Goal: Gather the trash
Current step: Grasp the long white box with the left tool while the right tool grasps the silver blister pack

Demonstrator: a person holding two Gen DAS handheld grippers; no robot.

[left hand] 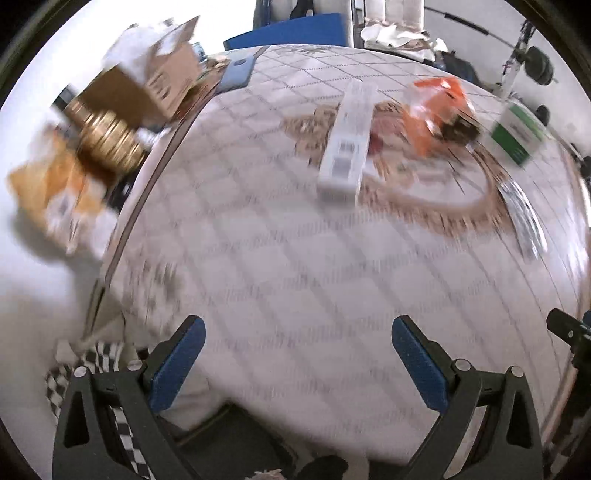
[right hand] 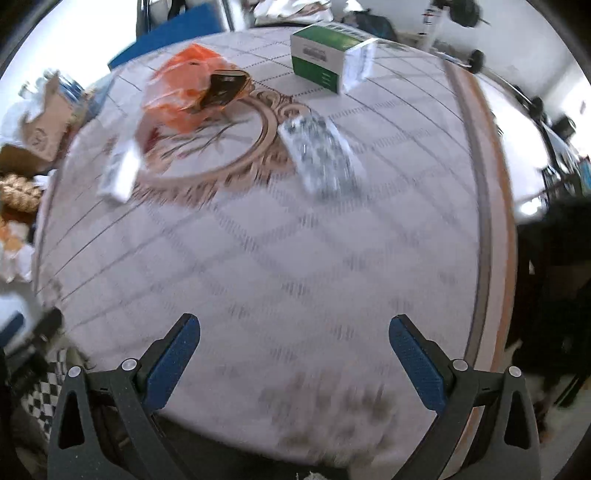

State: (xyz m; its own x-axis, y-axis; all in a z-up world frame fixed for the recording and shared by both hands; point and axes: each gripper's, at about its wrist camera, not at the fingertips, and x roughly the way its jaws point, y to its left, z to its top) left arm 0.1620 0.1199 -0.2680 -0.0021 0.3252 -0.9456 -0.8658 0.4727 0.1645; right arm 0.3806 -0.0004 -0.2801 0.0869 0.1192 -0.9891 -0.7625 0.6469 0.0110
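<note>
Trash lies on the far half of a round patterned table [left hand: 295, 258]. A long white box [left hand: 347, 144] with barcodes lies left of centre; it also shows in the right wrist view [right hand: 120, 175]. An orange plastic bag [left hand: 436, 110] with a dark packet lies beyond it, also seen from the right wrist [right hand: 184, 92]. A green and white box [right hand: 325, 55] stands at the back; the left wrist view has it [left hand: 517, 136] too. A silver blister pack [right hand: 319, 155] lies mid-table. My left gripper [left hand: 297, 332] and right gripper [right hand: 293, 332] are both open and empty over the near table. Both views are blurred.
Off the table's left edge stand a cardboard box [left hand: 147, 92], a gold-coloured cylinder [left hand: 110, 140] and an orange and white wrapper [left hand: 59, 192]. A blue chair [left hand: 291, 33] stands behind the table. Dark furniture [right hand: 554, 240] is at the right.
</note>
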